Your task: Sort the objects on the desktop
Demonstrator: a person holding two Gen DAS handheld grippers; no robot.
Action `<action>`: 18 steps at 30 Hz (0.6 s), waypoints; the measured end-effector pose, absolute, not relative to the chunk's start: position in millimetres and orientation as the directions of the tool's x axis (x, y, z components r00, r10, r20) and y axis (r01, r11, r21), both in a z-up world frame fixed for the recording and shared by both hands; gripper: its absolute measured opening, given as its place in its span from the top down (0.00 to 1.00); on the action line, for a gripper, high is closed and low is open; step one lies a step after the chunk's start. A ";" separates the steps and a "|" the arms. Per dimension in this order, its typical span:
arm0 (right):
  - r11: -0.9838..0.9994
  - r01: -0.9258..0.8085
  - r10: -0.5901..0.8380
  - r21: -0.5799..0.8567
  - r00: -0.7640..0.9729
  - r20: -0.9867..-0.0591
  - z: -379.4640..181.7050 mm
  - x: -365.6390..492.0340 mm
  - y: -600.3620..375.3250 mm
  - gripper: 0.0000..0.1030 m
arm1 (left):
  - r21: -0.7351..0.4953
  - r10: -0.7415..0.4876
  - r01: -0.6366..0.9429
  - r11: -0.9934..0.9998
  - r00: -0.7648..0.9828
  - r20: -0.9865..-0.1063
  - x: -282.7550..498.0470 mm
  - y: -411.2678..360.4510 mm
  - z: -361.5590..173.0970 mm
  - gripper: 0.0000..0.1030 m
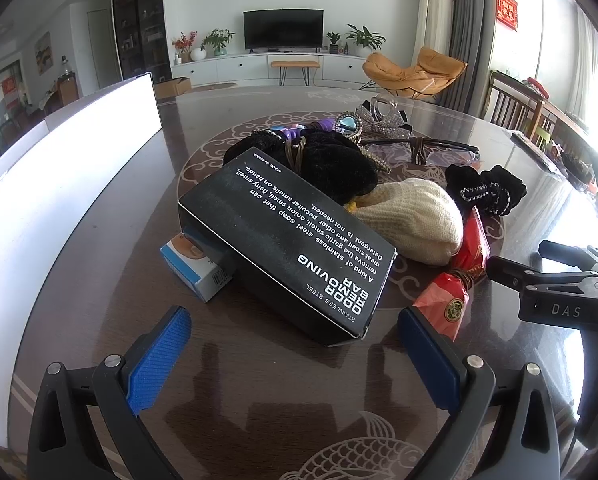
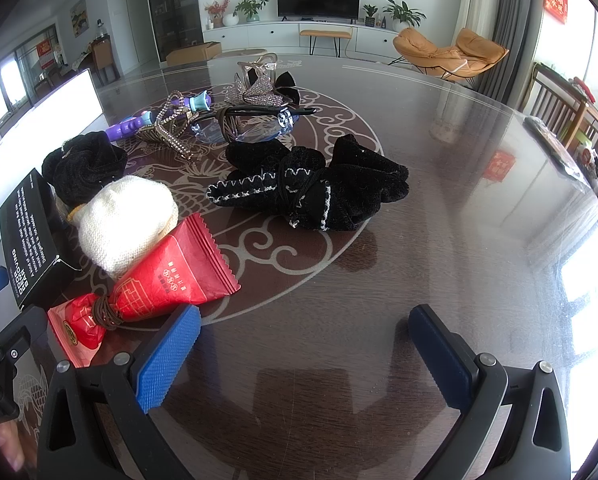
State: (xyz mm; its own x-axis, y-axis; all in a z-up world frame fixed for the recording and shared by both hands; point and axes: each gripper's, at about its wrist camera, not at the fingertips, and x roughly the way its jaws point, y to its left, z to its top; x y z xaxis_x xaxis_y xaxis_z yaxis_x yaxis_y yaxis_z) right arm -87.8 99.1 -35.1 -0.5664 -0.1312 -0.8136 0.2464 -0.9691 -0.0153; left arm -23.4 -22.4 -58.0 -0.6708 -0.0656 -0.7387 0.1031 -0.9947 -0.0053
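A black "odor removing bar" box (image 1: 295,240) lies tilted on a small blue and white box (image 1: 195,266), just ahead of my open, empty left gripper (image 1: 295,354). Behind it are a black scrunchie (image 1: 331,168), a cream knit pouch (image 1: 415,220), a red packet (image 1: 465,254) and a black fabric bow (image 1: 487,190). My right gripper (image 2: 305,354) is open and empty over bare table; the red packet (image 2: 167,276) lies by its left finger, the black bow (image 2: 319,188) further ahead, and the cream pouch (image 2: 125,220) and black box (image 2: 27,236) sit to the left.
Glasses (image 2: 251,126), a purple toy (image 2: 139,122), a rhinestone clip (image 2: 171,128) and a glittery bow (image 2: 259,92) lie at the far side of the dark round table (image 2: 439,220). A white board (image 1: 59,176) stands at left. Chairs (image 1: 519,112) stand at the right edge.
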 end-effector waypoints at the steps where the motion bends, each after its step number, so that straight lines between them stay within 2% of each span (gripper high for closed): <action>1: -0.969 0.246 -0.131 -0.015 -0.566 -0.814 -35.1 -87.7 99.2 0.00 | -0.005 -0.066 0.103 -0.995 -0.671 -0.739 -23.2 -22.5 -58.1 0.00; 18: -0.969 0.246 -0.131 -0.015 -0.566 -0.814 -35.1 -87.6 99.2 0.00 | -0.012 -0.063 0.107 -0.994 -0.670 -0.740 -22.3 -25.7 -56.2 0.00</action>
State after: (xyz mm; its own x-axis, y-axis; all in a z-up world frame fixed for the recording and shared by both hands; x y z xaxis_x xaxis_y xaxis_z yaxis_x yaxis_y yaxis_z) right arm -87.6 99.2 -35.1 -0.5664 -0.1315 -0.8136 0.2463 -0.9691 -0.0149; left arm -22.3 -25.7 -56.2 -0.6696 -0.0627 -0.7401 0.1065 -0.9942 -0.0122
